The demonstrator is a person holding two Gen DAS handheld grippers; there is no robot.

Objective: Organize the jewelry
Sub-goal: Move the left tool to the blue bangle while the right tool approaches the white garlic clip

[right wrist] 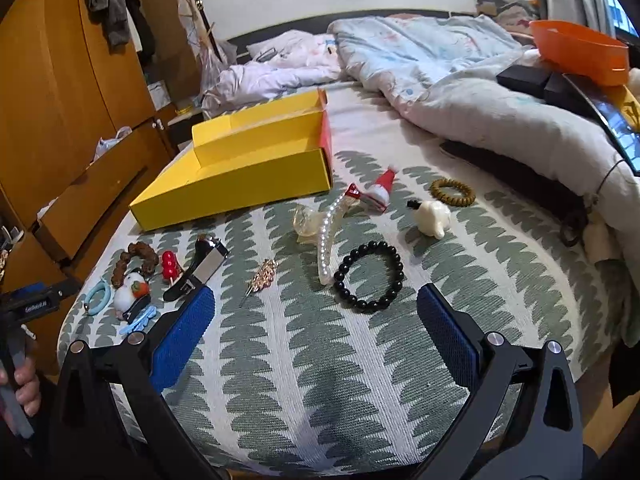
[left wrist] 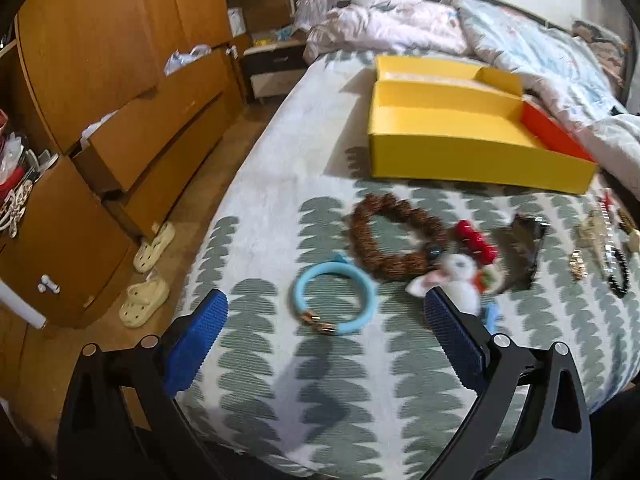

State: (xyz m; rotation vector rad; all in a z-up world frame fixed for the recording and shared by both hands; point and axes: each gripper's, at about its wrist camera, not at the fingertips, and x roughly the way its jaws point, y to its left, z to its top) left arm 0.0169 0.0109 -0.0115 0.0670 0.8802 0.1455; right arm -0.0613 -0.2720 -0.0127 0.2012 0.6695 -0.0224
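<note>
- Left tool (left wrist: 326,312): jaws spread wide, nothing held, hovering over the bed (left wrist: 260,208) with the light blue bangle (left wrist: 335,303) lying flat between the finger lines.
- Right tool (right wrist: 316,304): jaws likewise wide and holding nothing, aimed at the black bead bracelet (right wrist: 369,276), which lies flat just ahead of the fingertips.
- Yellow box (left wrist: 460,128): open, compartments showing no jewelry; it sits farther up the bed, well apart from both bracelets.
- Risk, left side: the bangle lies close to the brown bead bracelet (left wrist: 396,236) and the white plush charm (left wrist: 460,276). A closing stroke placed slightly right is likely to catch the charm as well.
- Risk, surface: the bedding is soft. Pressing down may sink a flat ring into the fabric, so the pads could close on cloth or slip off.
- Risk, right side: the pearl hair clip (right wrist: 329,240) rests just beside the black beads and may be dragged along.
- Risk, edge: the bangle sits near the bed's edge; a nudge could send it toward the floor.
</note>
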